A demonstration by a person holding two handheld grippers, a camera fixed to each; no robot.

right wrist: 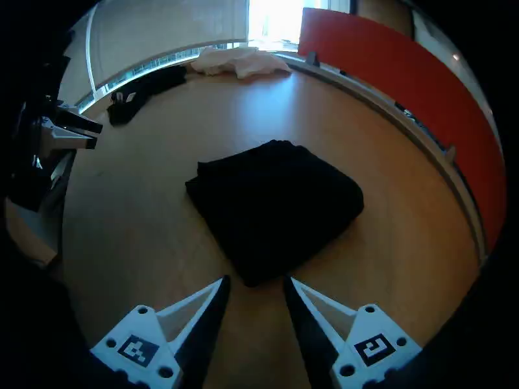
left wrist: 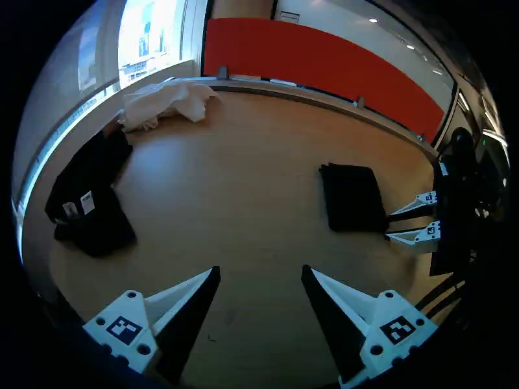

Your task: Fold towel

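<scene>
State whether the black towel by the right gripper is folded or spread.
Folded: the black towel lies as a compact thick rectangle with stacked layers at its edge.

black towel (right wrist: 276,204), orange-brown table (right wrist: 389,194), red panel (left wrist: 324,61)

Wooden tabletop (left wrist: 246,168) had a folded black towel (left wrist: 351,196) lying flat on it, plus a crumpled white cloth (left wrist: 168,100) and a dark bundle (left wrist: 91,194) over by the window edge.

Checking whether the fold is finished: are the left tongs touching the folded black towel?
Apart. The left gripper view shows bare table between the left tongs and the towel.
</scene>
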